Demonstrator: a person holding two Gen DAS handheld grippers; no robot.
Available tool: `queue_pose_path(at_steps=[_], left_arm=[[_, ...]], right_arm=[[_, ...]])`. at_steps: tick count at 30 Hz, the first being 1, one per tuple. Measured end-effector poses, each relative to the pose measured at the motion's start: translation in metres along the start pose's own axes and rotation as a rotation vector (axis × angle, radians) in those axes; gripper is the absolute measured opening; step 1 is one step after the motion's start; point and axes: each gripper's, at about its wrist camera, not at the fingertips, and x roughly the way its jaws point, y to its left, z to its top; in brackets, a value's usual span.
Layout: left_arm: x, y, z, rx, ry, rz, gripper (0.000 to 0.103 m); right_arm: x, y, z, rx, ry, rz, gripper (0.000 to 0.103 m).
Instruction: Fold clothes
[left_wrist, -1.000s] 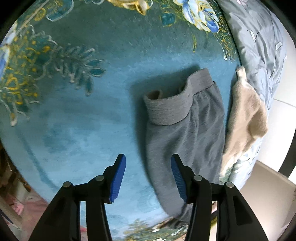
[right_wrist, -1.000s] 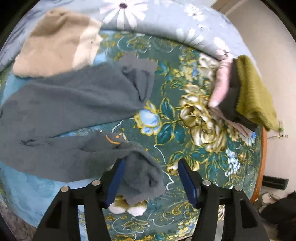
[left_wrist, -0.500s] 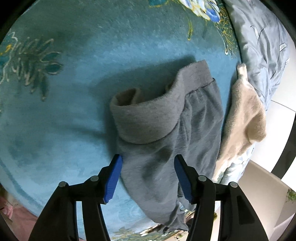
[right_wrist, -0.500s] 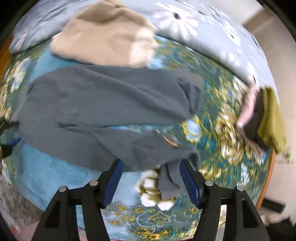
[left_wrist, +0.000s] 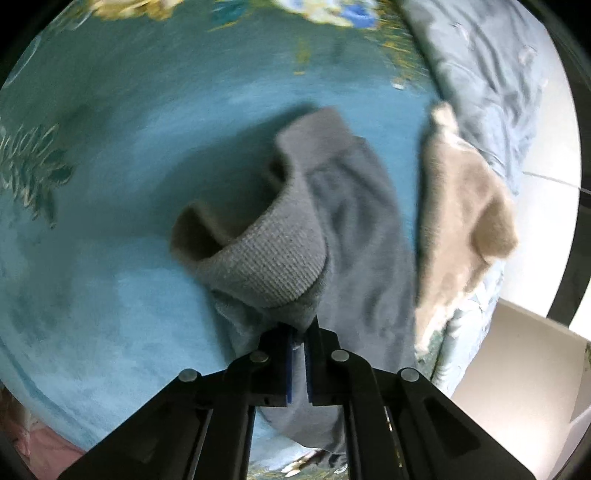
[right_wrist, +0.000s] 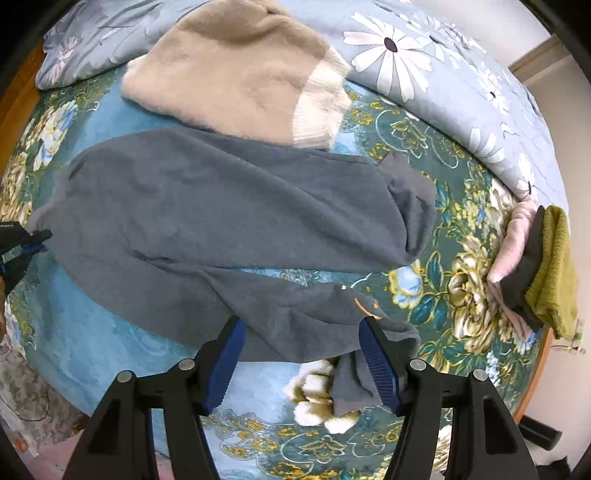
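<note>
Left gripper (left_wrist: 298, 334) is clamped tight on the grey trousers (right_wrist: 229, 218), biting the fabric at the edge of the ribbed waistband (left_wrist: 269, 258). The blue pads are pinched nearly together with cloth between them. The waistband is bunched and lifted into an open loop just ahead of the fingers; that view is motion-blurred.

Right gripper (right_wrist: 299, 365) has its jaws apart, holding nothing. It points down over the nearer trouser leg, close to the ankle end. One blue pad (right_wrist: 229, 354) sits over the leg's lower edge. The other is over the crumpled cuff (right_wrist: 351, 384). I cannot tell whether either touches the fabric.

The trousers lie spread across the teal floral blanket (right_wrist: 424, 291), both legs roughly side by side, waist end at the left gripper. A small orange mark (right_wrist: 364, 308) shows on the nearer leg.

Relative to the trousers:
- beige sweater (right_wrist: 236, 70): just beyond the far leg, overlapping its edge
- grey daisy-print quilt (right_wrist: 436, 77): past the sweater
- folded stack, pink, dark and olive (right_wrist: 535, 266): well beyond the cuffs, at the blanket's edge
</note>
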Motion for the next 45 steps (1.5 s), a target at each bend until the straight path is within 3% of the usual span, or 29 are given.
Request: queue_pose_path(at_steps=[7, 11, 13, 14, 17, 22, 24, 27, 33, 37, 40, 45], left_arm=[[0.031, -0.091, -0.005, 0.159, 0.030, -0.001, 0.004], [0.083, -0.127, -0.009, 0.219, 0.122, 0.061, 0.005], [0.108, -0.140, -0.014, 0.255, 0.175, 0.088, 0.016], [0.111, -0.143, -0.019, 0.277, 0.185, 0.088, 0.029], [0.108, -0.150, -0.032, 0.345, 0.192, 0.056, 0.038], [0.050, -0.115, -0.034, 0.402, 0.081, -0.034, 0.042], [0.035, -0.086, -0.015, 0.348, 0.019, 0.010, 0.042], [0.031, -0.042, 0.002, 0.249, 0.017, 0.003, 0.042], [0.047, -0.060, 0.008, 0.474, 0.069, -0.017, 0.042], [0.073, -0.078, 0.016, 0.484, 0.122, -0.025, 0.037], [0.077, -0.075, 0.017, 0.489, 0.152, -0.019, 0.007], [0.064, -0.093, 0.000, 0.528, 0.095, -0.073, 0.001]], right_arm=[[0.003, -0.001, -0.002, 0.009, 0.010, 0.013, 0.068], [-0.003, -0.014, -0.002, 0.035, 0.006, -0.002, 0.068], [-0.008, -0.023, -0.002, 0.055, -0.002, -0.012, 0.068], [-0.010, -0.027, -0.002, 0.066, -0.004, -0.016, 0.068], [-0.013, -0.039, -0.005, 0.093, -0.005, -0.025, 0.068], [-0.008, -0.049, -0.011, 0.138, 0.006, -0.016, 0.068], [-0.002, -0.048, -0.014, 0.154, 0.014, -0.004, 0.068], [0.009, -0.042, -0.016, 0.173, 0.042, 0.016, 0.068], [0.011, -0.023, -0.008, 0.155, 0.045, 0.047, 0.068], [0.005, -0.020, -0.003, 0.128, 0.033, 0.034, 0.068], [0.002, -0.023, -0.002, 0.142, 0.029, 0.031, 0.068], [0.002, -0.028, -0.002, 0.182, 0.030, 0.038, 0.068]])
